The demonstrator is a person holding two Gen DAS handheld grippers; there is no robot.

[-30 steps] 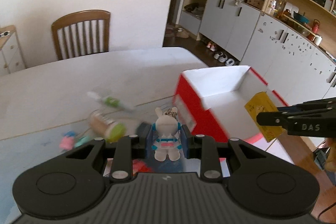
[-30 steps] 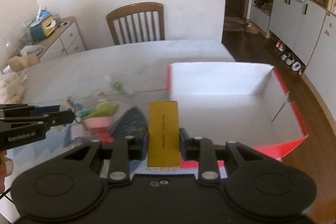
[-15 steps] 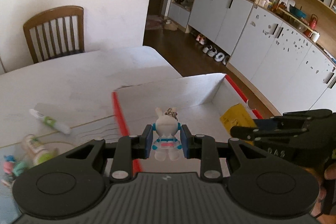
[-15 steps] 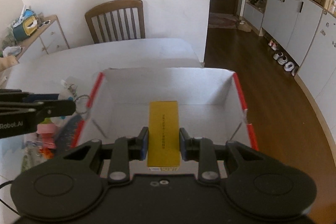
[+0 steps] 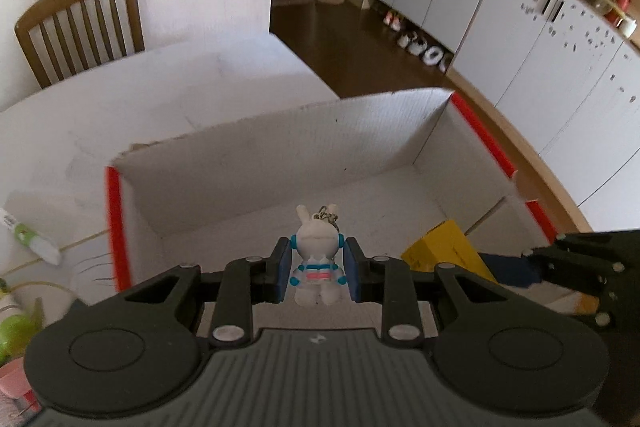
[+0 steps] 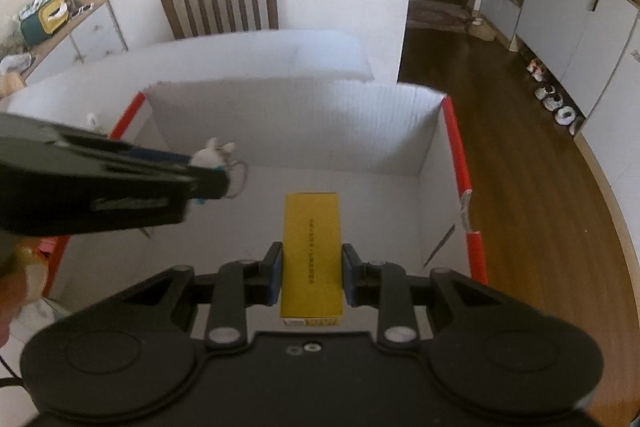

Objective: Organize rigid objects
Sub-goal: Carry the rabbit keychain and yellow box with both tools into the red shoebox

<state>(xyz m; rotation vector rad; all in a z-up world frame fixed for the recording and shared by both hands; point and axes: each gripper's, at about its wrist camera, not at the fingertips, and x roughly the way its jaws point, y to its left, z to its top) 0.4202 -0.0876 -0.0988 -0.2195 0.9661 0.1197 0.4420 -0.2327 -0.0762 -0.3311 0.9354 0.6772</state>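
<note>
Bunny keychain figure pinched upright between the blue pads of the left hand-held gripper, hanging over the open white box with red edges. Yellow carton clamped lengthwise in the right hand-held gripper, also up over the box interior, just right of the bunny. Both sets of fingers closed snug on their items, neither one touching the box floor as far as can be told. Box sitting on the white worktop. Small white-and-green tube lying left of the box, wooden chair behind.
</note>
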